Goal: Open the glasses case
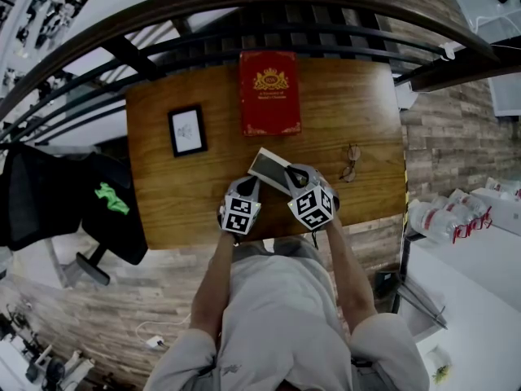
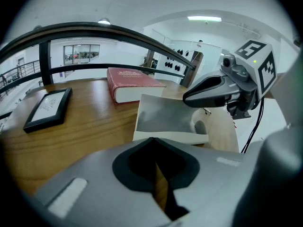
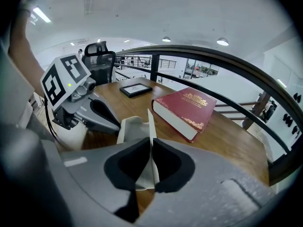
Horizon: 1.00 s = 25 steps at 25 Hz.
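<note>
The white, grey-lined glasses case (image 1: 269,168) lies near the front middle of the wooden table (image 1: 163,202). Its thin lid (image 3: 150,122) stands on edge and runs straight between my right gripper's (image 3: 151,143) jaws, which are shut on it. In the left gripper view the case (image 2: 168,115) shows its grey inside, with the right gripper (image 2: 187,98) at its right edge. My left gripper (image 2: 152,141) is shut with nothing between its jaws, only wood showing through the slit. Its tips (image 3: 116,124) sit at the case's near left side; whether they touch it I cannot tell.
A red book (image 1: 269,93) lies at the table's far edge, a black picture frame (image 1: 187,130) to its left. Glasses (image 1: 352,163) rest on the table right of the case. A curved dark railing (image 1: 244,6) runs behind the table. A chair with dark clothing (image 1: 73,194) stands at left.
</note>
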### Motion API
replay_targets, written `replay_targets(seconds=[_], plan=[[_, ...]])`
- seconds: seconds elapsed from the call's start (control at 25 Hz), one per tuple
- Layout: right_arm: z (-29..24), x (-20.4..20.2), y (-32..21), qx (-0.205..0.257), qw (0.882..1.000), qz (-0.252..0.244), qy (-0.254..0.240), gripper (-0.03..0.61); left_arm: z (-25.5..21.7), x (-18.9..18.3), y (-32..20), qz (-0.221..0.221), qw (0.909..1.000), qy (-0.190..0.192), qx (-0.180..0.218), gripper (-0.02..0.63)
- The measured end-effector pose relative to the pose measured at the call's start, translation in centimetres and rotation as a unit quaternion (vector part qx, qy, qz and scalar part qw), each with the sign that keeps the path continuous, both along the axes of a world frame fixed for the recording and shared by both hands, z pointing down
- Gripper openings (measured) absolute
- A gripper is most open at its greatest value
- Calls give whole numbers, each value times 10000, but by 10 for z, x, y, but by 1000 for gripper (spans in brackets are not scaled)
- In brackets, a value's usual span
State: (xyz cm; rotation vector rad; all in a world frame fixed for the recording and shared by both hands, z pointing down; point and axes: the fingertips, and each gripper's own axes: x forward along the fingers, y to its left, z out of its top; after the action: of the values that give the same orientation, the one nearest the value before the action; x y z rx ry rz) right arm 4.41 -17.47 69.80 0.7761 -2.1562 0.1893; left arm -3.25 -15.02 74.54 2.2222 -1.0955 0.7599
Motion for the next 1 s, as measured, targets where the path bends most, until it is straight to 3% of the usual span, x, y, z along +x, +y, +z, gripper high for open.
replay_targets(seconds=[1.0], plan=[[7, 18, -30, -192, 9993, 205, -235, 25, 0, 0, -1, -21, 10000, -14, 2, 20]])
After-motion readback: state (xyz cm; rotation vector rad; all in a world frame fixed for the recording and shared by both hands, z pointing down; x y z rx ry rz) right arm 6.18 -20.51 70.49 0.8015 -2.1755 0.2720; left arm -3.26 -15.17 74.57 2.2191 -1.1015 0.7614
